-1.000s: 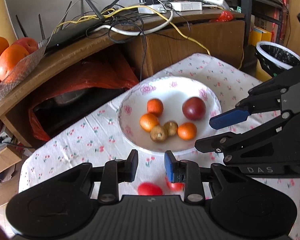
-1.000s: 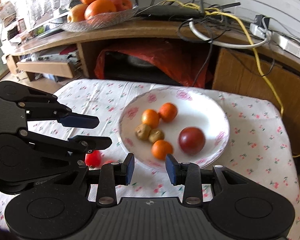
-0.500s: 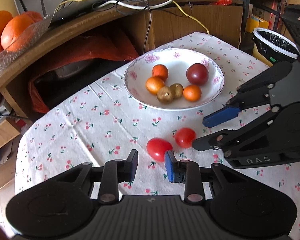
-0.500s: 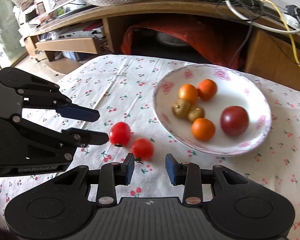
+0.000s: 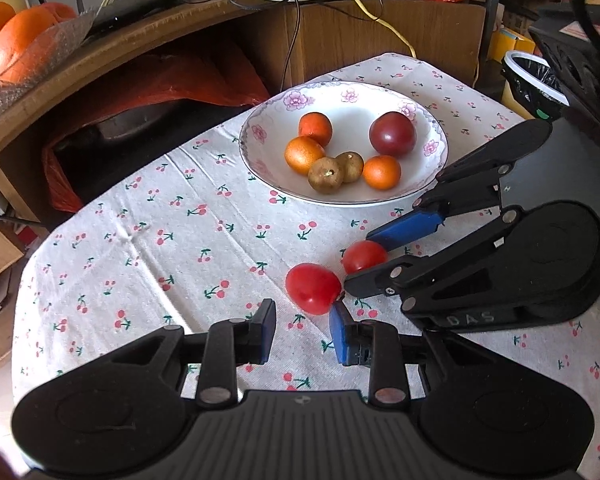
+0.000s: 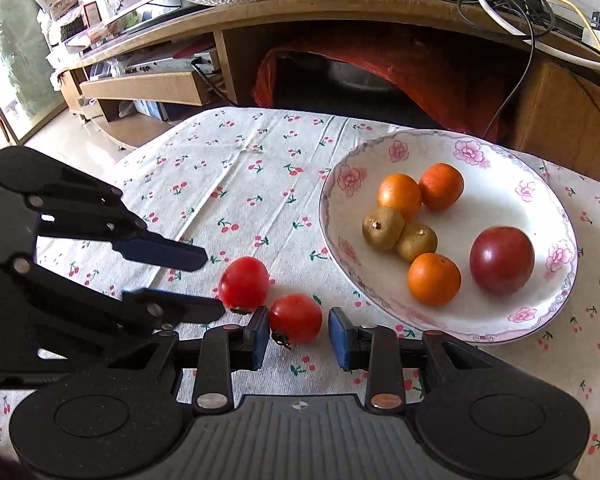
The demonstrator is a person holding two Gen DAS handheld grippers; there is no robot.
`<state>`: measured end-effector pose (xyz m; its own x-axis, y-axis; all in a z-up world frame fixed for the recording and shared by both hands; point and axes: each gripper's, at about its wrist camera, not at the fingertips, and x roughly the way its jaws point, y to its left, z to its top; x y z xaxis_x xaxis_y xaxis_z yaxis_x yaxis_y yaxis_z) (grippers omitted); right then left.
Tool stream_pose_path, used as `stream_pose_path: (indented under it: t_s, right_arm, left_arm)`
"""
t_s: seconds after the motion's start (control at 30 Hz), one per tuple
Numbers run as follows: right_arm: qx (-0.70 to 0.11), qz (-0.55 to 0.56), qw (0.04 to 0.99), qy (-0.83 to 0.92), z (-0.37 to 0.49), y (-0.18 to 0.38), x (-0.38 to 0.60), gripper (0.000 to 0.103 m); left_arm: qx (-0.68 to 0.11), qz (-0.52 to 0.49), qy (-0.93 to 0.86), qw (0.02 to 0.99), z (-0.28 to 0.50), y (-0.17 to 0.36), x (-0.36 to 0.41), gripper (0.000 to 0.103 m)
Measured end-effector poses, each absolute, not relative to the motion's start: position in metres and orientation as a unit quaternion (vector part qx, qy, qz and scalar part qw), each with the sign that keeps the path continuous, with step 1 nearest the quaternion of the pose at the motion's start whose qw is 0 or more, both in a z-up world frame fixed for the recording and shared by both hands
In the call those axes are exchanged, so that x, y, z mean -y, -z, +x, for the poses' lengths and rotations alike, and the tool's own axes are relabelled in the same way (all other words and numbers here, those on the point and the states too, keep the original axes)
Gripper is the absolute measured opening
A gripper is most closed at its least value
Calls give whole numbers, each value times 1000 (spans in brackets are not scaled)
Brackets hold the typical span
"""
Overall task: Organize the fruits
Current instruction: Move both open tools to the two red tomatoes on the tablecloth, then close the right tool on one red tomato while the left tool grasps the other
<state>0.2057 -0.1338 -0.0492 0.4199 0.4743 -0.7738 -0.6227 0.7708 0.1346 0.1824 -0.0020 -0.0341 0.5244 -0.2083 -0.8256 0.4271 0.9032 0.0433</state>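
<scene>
Here, two small glossy red tomatoes are found lying loose on the cherry-print white tablecloth (image 6: 228, 168), just short of the flower-rimmed white ceramic bowl (image 6: 556, 280), which already holds three small oranges, two brownish round fruits and one dark red plum. The nearer tomato (image 6: 296, 317) is bracketed by the blue pads of the right gripper (image 6: 299, 338), whose jaws are spread wide and not yet closed on it. The farther tomato (image 6: 245, 283) is approached by the left gripper (image 6: 212, 284), likewise open, with its lower finger tip almost touching the fruit.

A slip is to be feared: both tomatoes are round and smooth, and either could be nudged by a finger tip and sent rolling into its neighbour or toward the table edge. Crowding is a second risk, since the two grippers are converging on fruits lying just beside each other.

Both grippers are held low and level, nearly at right angles to one another.
</scene>
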Motion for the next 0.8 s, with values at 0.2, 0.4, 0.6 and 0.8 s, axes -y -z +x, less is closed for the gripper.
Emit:
stream_pose_path:
  t_s: [0.2,0.4,0.6,0.8]
  right_arm:
    - [-431,-87,839,-321,206,47,138,23]
    - [-436,-91,839,-313,204,47,141,23]
    - [-443,-84,840,-300,203,45,150,23]
    - [-453,-69,841,-289,200,47,166,23]
  left_arm:
    - [-452,117,189,864,187,36,5,40]
    - [-452,118,190,864,190,37,6,43]
    - [-455,115,192,862,195,39,10,43]
    - [-454,116,201,860,201,42,19,43]
